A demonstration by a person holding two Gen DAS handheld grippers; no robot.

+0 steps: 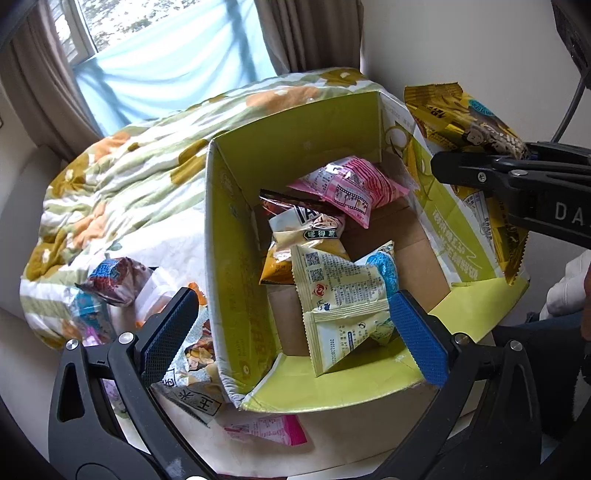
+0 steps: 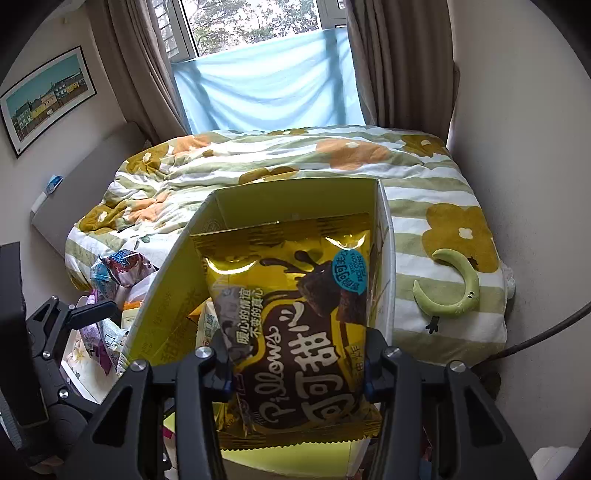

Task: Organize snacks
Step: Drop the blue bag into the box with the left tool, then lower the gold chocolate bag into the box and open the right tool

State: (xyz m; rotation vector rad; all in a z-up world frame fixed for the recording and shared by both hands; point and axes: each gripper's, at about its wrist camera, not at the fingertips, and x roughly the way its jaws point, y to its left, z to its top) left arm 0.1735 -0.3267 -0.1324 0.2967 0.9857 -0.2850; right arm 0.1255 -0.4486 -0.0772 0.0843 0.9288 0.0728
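The right gripper [image 2: 297, 384] is clamping a gold "Pillows" bag [image 2: 291, 317] over the box [image 1: 295, 122]; the left gripper [image 1: 291, 332] is gaping wide, holding nothing, above a cream packet [image 1: 340, 295].

Home bedroom — bed w/ floral duvet [image 2: 280, 162], curtained window [image 2: 255, 26], framed print [image 2: 46, 99] on wall.

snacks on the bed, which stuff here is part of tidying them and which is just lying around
Part of the job: gold snack bag held in the right tool; green box; packets in it; loose packets beside it.

Lying about: green moon toy, framed picture, flowered quilt.
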